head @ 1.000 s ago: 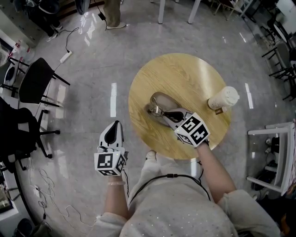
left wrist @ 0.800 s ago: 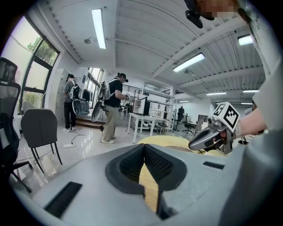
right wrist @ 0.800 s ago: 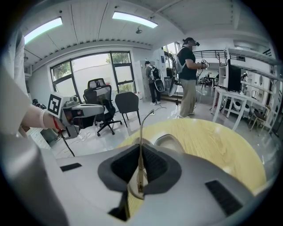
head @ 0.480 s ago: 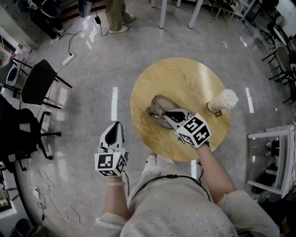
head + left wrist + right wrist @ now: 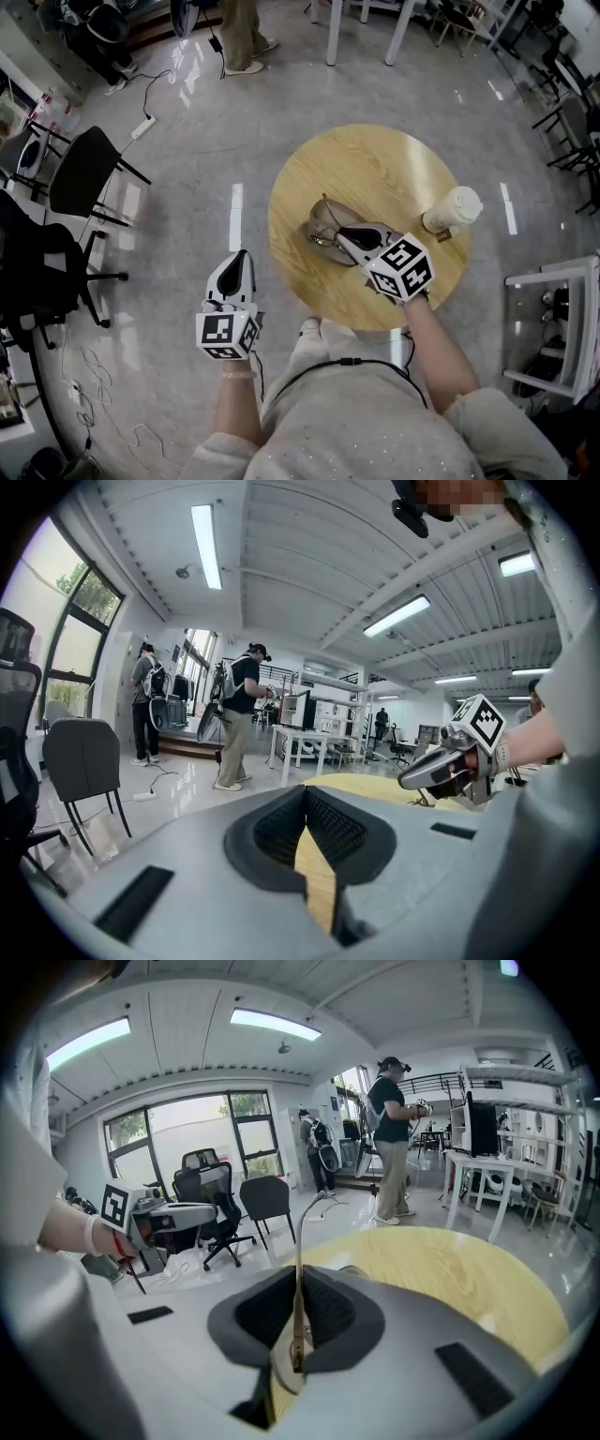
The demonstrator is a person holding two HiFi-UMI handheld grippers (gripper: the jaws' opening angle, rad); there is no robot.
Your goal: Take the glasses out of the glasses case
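Note:
The grey glasses case (image 5: 324,208) lies open near the middle of the round wooden table (image 5: 375,159). My right gripper (image 5: 343,236) reaches over the case from the near side and is shut on the glasses. In the right gripper view a thin temple of the glasses (image 5: 299,1232) stands up between the pads of that gripper (image 5: 298,1288), with a lens hanging just below them. How far the glasses sit above the case I cannot tell. My left gripper (image 5: 234,259) hangs over the floor left of the table, apart from the case. Its jaws (image 5: 305,794) are shut with nothing in them.
A lidded paper cup (image 5: 454,205) stands at the table's right edge. A black chair (image 5: 82,174) and an office chair (image 5: 37,272) stand to the left, with cables on the floor. A person (image 5: 239,28) stands beyond the table, and a white shelf (image 5: 553,319) is at the right.
My right gripper has lifted a little over the case with the glasses in its jaws. The left gripper has kept still.

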